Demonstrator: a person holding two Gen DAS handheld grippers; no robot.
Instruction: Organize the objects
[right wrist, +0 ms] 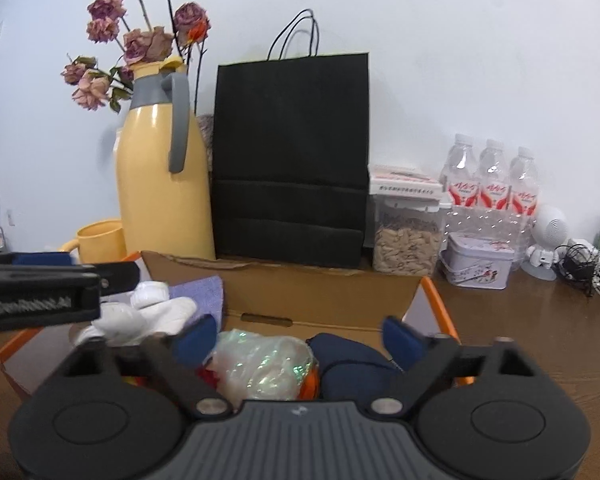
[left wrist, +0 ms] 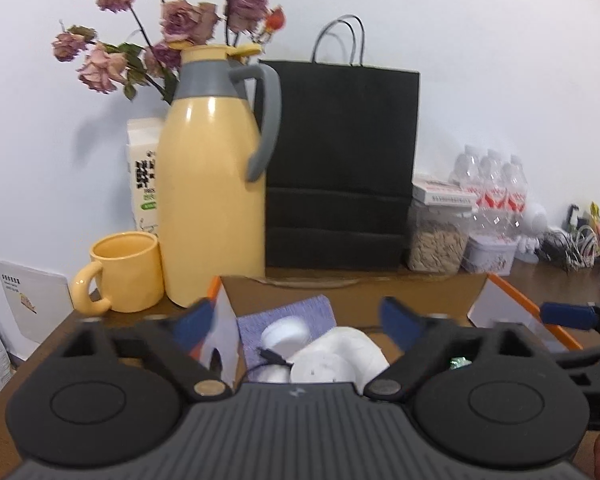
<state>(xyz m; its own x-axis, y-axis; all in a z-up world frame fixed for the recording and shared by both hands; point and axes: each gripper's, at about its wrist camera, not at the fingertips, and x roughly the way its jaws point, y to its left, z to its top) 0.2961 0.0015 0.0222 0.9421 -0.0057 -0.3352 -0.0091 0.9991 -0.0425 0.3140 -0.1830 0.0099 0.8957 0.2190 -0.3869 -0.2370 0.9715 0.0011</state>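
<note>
Against a white wall, on our brown table [right wrist: 520,320], an open cardboard box [right wrist: 320,300] already holds white items [left wrist: 332,356], a plastic bag [right wrist: 260,364] and dark cloth [right wrist: 352,360], just under both claws. Left claw [left wrist: 300,320] and right claw [right wrist: 296,336] gape empty; the clutter behind, we judge, remains unsorted.

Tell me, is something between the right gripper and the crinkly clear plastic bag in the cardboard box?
Nothing visible is. The right gripper is open, and the plastic bag lies directly ahead in the cardboard box. A dark blue cloth bundle lies beside the bag, not in front.
</note>
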